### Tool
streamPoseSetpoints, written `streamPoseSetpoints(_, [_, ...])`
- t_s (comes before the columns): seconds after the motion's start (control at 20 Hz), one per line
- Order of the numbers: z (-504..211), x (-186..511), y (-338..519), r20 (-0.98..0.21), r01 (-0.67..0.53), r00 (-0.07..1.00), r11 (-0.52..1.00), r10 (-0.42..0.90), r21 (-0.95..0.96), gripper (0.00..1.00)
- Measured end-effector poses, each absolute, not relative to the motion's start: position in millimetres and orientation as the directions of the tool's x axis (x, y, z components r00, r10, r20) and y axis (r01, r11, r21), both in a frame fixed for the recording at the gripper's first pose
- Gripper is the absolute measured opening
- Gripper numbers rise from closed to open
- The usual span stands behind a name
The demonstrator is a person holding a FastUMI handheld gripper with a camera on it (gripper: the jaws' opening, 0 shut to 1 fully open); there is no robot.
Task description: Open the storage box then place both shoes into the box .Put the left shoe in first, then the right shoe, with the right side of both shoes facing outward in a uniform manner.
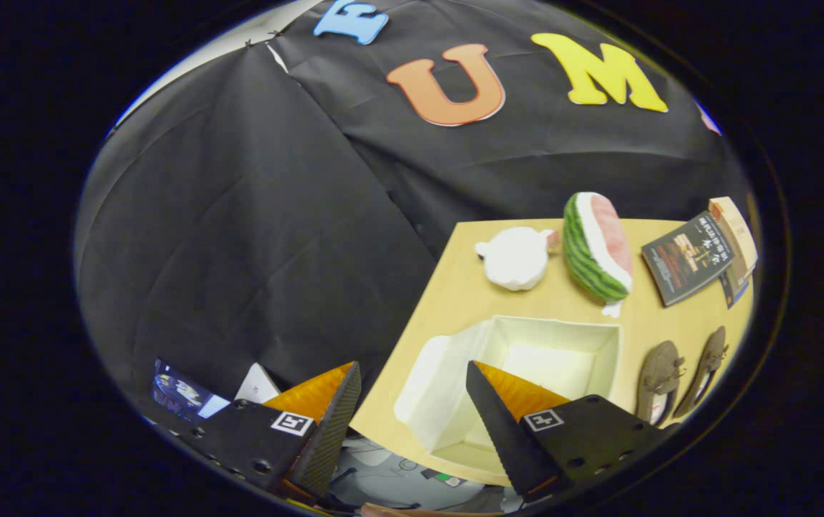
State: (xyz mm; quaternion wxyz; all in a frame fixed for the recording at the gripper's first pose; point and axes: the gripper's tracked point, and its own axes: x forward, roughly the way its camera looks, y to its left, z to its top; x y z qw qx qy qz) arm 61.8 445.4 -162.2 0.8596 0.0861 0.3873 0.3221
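A white storage box (pixel 602 345) stands open on the wooden table (pixel 455 287), its lid folded down on the side toward the table's near corner. Nothing lies in the box. Two brown shoes (pixel 659 377) (pixel 705 370) lie side by side on the table just beside the box. My gripper (pixel 412 409) is open and high above the table's corner, with nothing between its fingers. One finger (pixel 505 424) overlaps the box's near part; the other finger (pixel 329 424) hangs off the table's edge.
Beyond the box lie a white plush toy (pixel 516 257) and a watermelon-slice toy (pixel 597 246). A dark book (pixel 688 257) and some cartons (pixel 735 230) sit at the far corner. Below the table edge are floor clutter, cables and a screen (pixel 181 391).
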Motion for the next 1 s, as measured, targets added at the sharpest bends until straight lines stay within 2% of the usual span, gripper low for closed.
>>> streamPoseSetpoints(0.6, [-249,135,183,-0.731,-0.283,0.523,0.899,0.438,0.335,0.9])
streamPoseSetpoints(0.8, [-297,147,118,-0.781,-0.234,0.5,0.927,0.374,0.294,0.91])
streamPoseSetpoints(0.85, [-311,148,106,-0.798,-0.227,0.488,0.935,0.352,0.274,0.94])
streamPoseSetpoints(1.0, [-346,143,92,-0.843,-0.235,0.428,0.941,0.325,0.244,0.94])
